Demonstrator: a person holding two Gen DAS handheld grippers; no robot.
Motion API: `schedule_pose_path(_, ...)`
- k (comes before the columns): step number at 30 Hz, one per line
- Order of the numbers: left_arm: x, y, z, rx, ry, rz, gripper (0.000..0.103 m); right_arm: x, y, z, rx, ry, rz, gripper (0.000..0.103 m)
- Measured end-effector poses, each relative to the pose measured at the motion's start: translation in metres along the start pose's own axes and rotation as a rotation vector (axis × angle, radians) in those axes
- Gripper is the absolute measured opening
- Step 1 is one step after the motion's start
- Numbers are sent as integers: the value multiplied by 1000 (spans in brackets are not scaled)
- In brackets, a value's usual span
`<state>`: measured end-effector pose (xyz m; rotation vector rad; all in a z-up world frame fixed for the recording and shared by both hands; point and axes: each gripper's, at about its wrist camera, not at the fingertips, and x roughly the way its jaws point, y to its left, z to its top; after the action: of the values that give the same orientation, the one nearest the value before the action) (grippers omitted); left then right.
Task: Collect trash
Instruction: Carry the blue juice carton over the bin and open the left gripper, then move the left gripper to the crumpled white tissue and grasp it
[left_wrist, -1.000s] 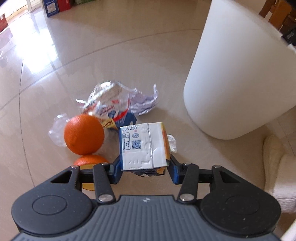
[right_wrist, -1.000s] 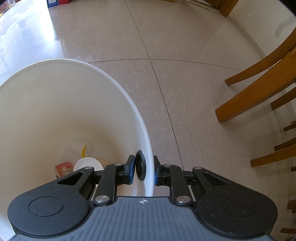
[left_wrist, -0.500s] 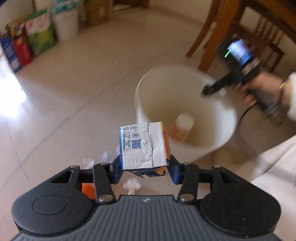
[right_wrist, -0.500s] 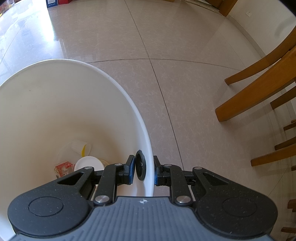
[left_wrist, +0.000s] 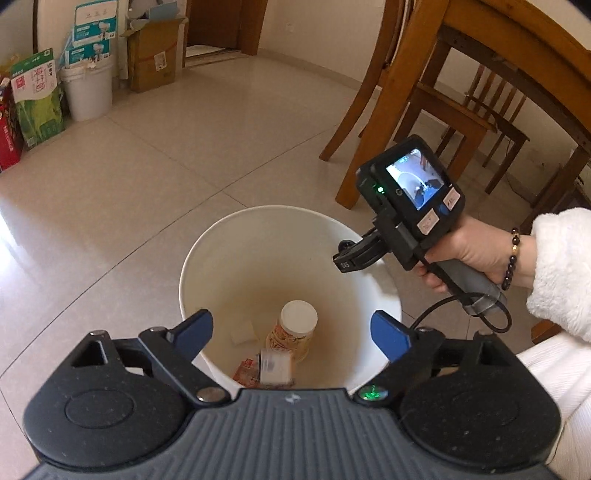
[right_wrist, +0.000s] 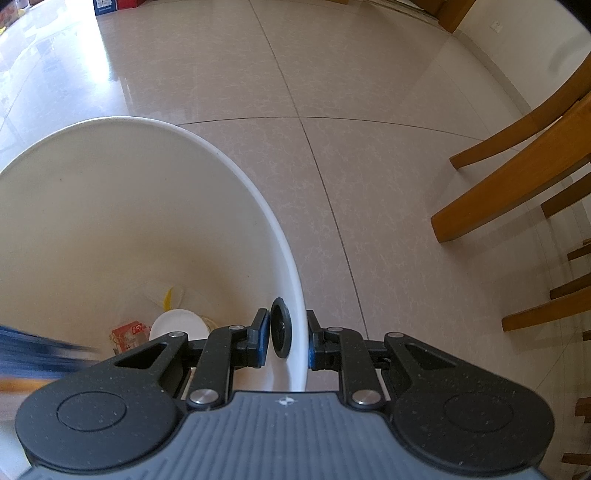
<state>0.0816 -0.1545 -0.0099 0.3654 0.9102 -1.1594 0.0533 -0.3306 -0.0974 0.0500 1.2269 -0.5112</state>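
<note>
One white bin (left_wrist: 207, 258) stands on the tiled floor (left_wrist: 147, 166), and both grippers are at it. The left gripper (left_wrist: 291, 332) hangs above the bin's mouth with its two blue-tipped fingers (left_wrist: 195, 328) spread wide and opening; nothing lies between them, only the inside of the bin below. The right gripper (right_wrist: 284, 343), carried in one hand (left_wrist: 469, 254) with a fluffy white sleeve (left_wrist: 561, 269) and a bead bracelet (left_wrist: 513, 258), is clamped on the bin's rim (right_wrist: 295, 288): one finger sits inside the wall, the other outside, and the jaws are nearly together on it. At the bottom of the bin I count four pieces of trash in the left wrist view: one paper cup (left_wrist: 295, 328) with a white lid, lying tilted; one red packet (left_wrist: 247, 371); one small carton (left_wrist: 275, 363), blurred, beside the packet and touching the cup's foot; and one pale scrap (left_wrist: 242, 332) against the wall. The right wrist view shows the cup (right_wrist: 179, 326), the red packet (right_wrist: 127, 334) and a whitish scrap with a yellow streak (right_wrist: 166, 295), plus a dark blue blur at the left edge that I cannot identify. Beyond the bin there are wooden chairs (left_wrist: 424, 92), their number unclear, one white bucket (left_wrist: 88, 92), one brown cardboard box (left_wrist: 153, 55) and several printed packages (left_wrist: 37, 96) along the wall.
</note>
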Motion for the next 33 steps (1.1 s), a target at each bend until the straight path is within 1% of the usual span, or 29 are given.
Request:
schedule_pose_path(2,-5,3,-1,-9,-10,2,96,1,0,0,-5,-1,-1,22)
schedule_pose_path(5,-11,2,-1,4,-35,28,98,1,0,-1,-4,0,-2,22)
schedule_pose_path(10,-22,3,-5,66,-62,106,99,1,2,-2,-4,0,-4,22)
schedule_pose_path(14,-27,5,-15,91,-80,154,101,1,2,-1,-4,0,-4,22)
schedule_pose_path(17,-27,10,-29,99,-86,185,101,1,2,-1,-6,0,-4,22)
schedule_pose_path(21,-20,23,-53,55,-71,220,101,1,3,-1,-6,-1,-5,22)
schedule_pose_path(26,-3,40,-86,-59,-43,236,101,1,3,-1,-6,-1,-5,22)
schedule_pose_path(31,31,51,-126,-126,-23,297,101,1,3,-1,-5,-1,-5,22)
schedule_pose_path(33,52,55,-141,-142,9,325,101,1,4,-1,-6,-1,-6,22)
